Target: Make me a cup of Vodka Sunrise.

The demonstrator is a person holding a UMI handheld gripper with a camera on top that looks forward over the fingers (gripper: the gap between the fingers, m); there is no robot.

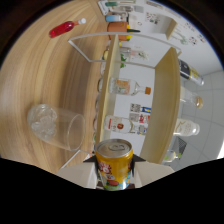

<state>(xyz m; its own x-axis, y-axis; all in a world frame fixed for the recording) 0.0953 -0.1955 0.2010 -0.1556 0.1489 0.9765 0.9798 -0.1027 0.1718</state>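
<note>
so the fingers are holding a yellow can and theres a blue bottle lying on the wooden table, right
Not quite: the bottle lying on the wooden table is red, not blue, as the gripper view shows. The fingers do hold the yellow can.

My can [114, 167] is yellow and orange with a silver top. Beside it, my glass [56, 125] is clear. Beyond the can, a red bottle [65, 28] lies on the pale wood-grain table [30, 75], and the shelf [165, 105] is light wood.
</note>
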